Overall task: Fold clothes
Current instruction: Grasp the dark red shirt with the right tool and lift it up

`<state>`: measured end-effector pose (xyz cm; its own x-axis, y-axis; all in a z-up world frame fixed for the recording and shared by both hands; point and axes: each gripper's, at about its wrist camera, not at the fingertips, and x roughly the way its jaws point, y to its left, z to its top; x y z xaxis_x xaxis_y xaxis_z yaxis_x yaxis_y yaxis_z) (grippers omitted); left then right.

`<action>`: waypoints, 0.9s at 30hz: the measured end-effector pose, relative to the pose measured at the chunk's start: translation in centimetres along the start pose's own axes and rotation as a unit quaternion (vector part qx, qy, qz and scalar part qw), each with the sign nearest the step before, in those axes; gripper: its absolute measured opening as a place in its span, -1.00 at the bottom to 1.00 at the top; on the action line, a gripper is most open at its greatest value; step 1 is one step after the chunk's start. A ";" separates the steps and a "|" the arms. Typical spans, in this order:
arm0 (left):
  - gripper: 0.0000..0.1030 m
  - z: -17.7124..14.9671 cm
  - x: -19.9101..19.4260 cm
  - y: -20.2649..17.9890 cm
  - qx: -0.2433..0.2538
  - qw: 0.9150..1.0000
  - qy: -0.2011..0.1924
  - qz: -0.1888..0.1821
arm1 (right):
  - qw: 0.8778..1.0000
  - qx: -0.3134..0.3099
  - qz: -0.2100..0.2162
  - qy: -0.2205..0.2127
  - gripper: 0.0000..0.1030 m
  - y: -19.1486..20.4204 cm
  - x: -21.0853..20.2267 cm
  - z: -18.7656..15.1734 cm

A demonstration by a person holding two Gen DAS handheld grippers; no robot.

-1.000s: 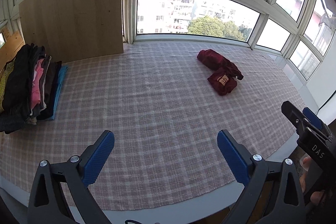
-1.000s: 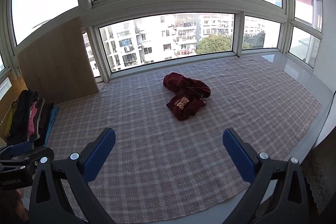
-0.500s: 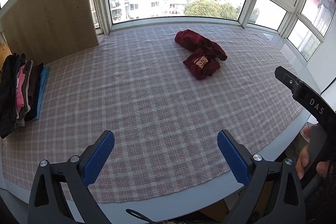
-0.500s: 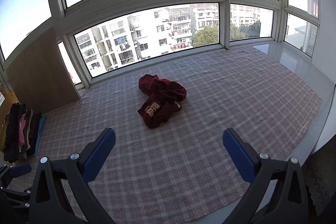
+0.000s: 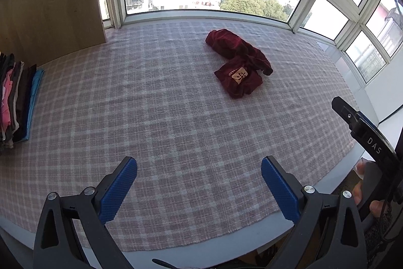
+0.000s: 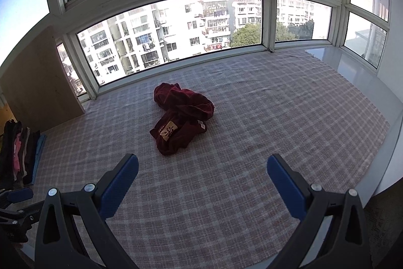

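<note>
On the checked cloth: dark red garment [image 6: 181, 117] lies crumpled in a heap, toward the window [image 6: 176, 37] side of the cloth [image 5: 151, 117], tan label [image 5: 238, 74] facing up.
Left gripper [image 5: 199, 189]: hovers over the near edge of the cloth, well short of the garment; fingers [image 5: 118, 189] spread wide, nothing between them.
Right gripper [image 6: 202, 189]: also short of the garment, which sits ahead and slightly left; fingers [image 6: 286, 189] wide apart, empty.
Beside the cloth's left edge: stack of clothes [image 5: 15, 100] standing by a wooden board [image 5: 50, 4].
Handling: likely light, soft and limp; it will sag and drag rather than hold shape.
Where to grip: probably an outer edge or hem near the label, one gripper per corner, then lift and spread flat.
Risk: pinching several bunched layers at once.
</note>
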<state>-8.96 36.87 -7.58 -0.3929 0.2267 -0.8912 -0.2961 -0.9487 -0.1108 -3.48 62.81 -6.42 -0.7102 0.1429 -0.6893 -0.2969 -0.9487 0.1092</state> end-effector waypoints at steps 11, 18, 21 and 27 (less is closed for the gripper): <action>0.93 12.9 -0.2 3.8 0.046 0.990 -0.100 0.083 | 0.988 -0.139 0.023 0.063 1.00 1.6 10.6 10.7; 0.93 17.7 2.3 6.4 0.031 0.990 -0.101 0.092 | 0.974 -0.181 0.049 0.128 1.00 6.0 21.7 13.8; 0.93 17.7 4.1 6.6 0.033 0.991 -0.091 0.089 | 0.965 -0.205 0.068 0.150 1.00 8.8 25.8 14.3; 0.93 18.1 7.0 7.9 0.019 0.993 -0.073 0.094 | 0.942 -0.249 0.076 0.211 1.00 13.5 34.2 14.5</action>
<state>-29.78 34.94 -6.71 -0.5656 0.0791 -0.8209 -0.2379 -0.9687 0.0706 -41.04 59.00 -18.14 -0.3721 -0.0298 -0.9277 0.1978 -0.9791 -0.0479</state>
